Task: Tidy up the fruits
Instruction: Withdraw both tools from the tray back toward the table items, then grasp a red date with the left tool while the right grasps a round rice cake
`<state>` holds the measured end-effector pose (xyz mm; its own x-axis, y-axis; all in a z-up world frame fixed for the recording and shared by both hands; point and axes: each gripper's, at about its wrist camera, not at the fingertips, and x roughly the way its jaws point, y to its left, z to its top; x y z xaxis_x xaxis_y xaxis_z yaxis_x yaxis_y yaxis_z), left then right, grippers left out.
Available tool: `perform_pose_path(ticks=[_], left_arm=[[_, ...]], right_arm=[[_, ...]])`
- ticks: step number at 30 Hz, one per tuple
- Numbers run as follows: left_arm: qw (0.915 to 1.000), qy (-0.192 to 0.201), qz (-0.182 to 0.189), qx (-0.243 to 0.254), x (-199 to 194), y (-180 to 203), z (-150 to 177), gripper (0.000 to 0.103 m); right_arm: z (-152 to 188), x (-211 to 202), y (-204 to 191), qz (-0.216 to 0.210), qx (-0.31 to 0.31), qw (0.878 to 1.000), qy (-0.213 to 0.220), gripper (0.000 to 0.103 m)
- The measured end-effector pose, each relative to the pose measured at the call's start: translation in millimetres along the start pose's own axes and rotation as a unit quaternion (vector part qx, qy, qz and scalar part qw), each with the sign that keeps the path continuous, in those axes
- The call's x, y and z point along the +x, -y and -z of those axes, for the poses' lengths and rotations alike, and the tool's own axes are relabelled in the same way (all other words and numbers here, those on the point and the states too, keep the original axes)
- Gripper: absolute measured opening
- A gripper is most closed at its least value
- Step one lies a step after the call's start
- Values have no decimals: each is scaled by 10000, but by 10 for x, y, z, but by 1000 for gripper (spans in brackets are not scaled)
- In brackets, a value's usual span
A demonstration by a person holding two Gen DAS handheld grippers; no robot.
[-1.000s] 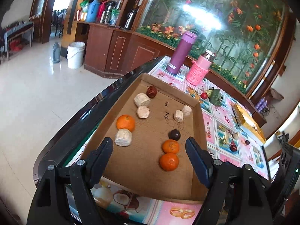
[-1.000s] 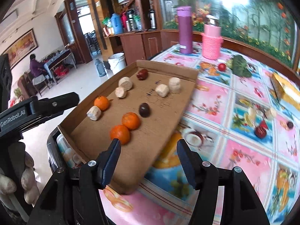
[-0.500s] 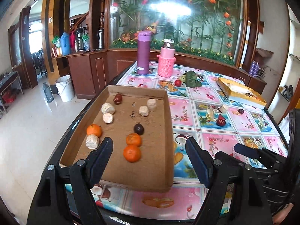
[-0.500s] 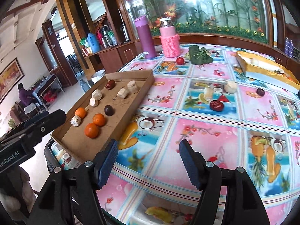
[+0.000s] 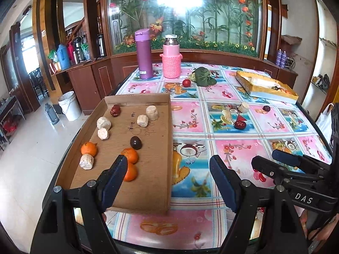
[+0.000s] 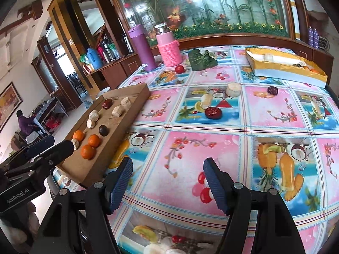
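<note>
A shallow cardboard tray [image 5: 156, 169] on the table's left side holds three oranges [image 5: 130, 155], a dark round fruit [image 5: 135, 142], a red date [image 5: 115, 110] and several pale chunks [image 5: 103, 123]. Loose on the flowered tablecloth lie a red date [image 6: 213, 112], a pale chunk [image 6: 233, 89], a dark plum [image 6: 272, 90] and a small red fruit [image 6: 179, 69]. My left gripper [image 5: 168, 163] stands open above the tray's right edge, nothing between its fingers. My right gripper [image 6: 168, 163] is open over bare tablecloth, right of the tray [image 6: 118, 139].
A yellow box [image 6: 286, 72] with a few fruits sits at the back right. A purple bottle [image 6: 143, 48], a pink-sleeved bottle [image 6: 168, 48] and a green leaf [image 6: 201, 60] stand at the far edge. A person [image 6: 24, 121] sits far off left.
Both views have swung right and rolled level, from the tray toward the tablecloth. The right gripper's jaws stand a little wider. No fruit has moved.
</note>
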<state>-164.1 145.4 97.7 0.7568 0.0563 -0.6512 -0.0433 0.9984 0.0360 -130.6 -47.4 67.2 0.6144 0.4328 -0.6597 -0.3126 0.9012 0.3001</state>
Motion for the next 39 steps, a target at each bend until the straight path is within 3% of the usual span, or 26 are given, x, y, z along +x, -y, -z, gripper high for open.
perform_pose_path(ticks=[17, 27, 32, 39], left_arm=[[9985, -341, 144, 399, 352, 431, -73, 79], [9973, -610, 365, 182, 619, 395, -152, 79], [9941, -868, 643, 36, 871, 447, -174, 79], [9888, -1027, 1081, 24, 1081, 607, -319, 79]], right_arm=[[-76, 17, 617, 245, 528, 9982, -110, 77], [-217, -48, 975, 643, 514, 9964, -197, 77], [-428, 22, 1189, 1019, 428, 9935, -263, 77], [-948, 518, 1197, 1023, 262, 9941, -237, 77]])
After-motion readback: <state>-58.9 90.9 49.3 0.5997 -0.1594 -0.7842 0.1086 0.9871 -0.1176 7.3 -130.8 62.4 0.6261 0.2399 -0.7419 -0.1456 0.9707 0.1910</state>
